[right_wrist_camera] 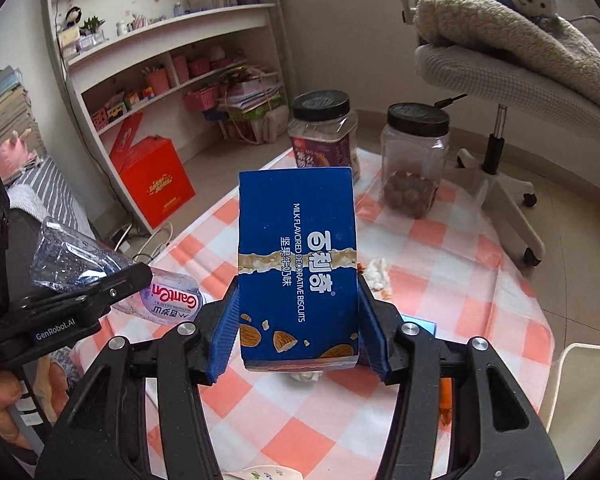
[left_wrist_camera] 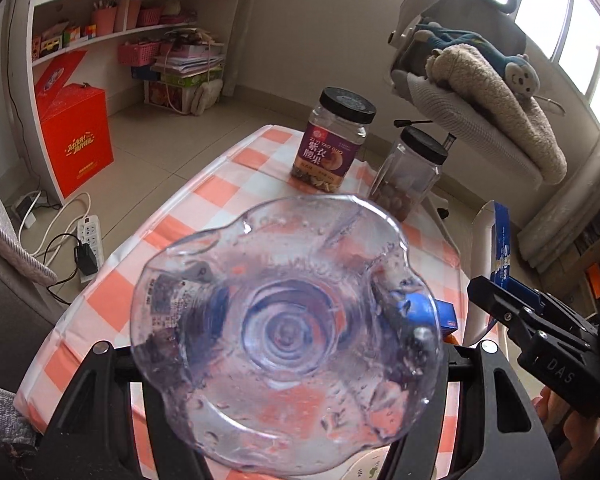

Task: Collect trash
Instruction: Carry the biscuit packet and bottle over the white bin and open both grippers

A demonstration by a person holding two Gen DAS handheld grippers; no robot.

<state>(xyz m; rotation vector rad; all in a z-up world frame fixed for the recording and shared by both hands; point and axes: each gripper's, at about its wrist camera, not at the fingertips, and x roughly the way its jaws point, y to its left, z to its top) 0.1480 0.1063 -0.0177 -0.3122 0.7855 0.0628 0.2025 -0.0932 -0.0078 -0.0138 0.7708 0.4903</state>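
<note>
Both hands loaded: left gripper (left_wrist_camera: 288, 364) pinches an empty clear water bottle (left_wrist_camera: 284, 332) across its body, base sticking out past the fingertips; right gripper (right_wrist_camera: 298, 320) clamps a blue biscuit box (right_wrist_camera: 298, 264) between its blue pads (right_wrist_camera: 224, 332), box standing up beyond the jaws. Both items are off the checked tablecloth (right_wrist_camera: 460, 280). Step reads as carry after pickup. Crumpled tissue scraps (right_wrist_camera: 376, 272) lie on the cloth just right of the right jaws, two black-lidded jars (right_wrist_camera: 324, 136) further ahead. Next: take both to a bin, none clearly visible, then spread the jaws and return for scraps
</note>
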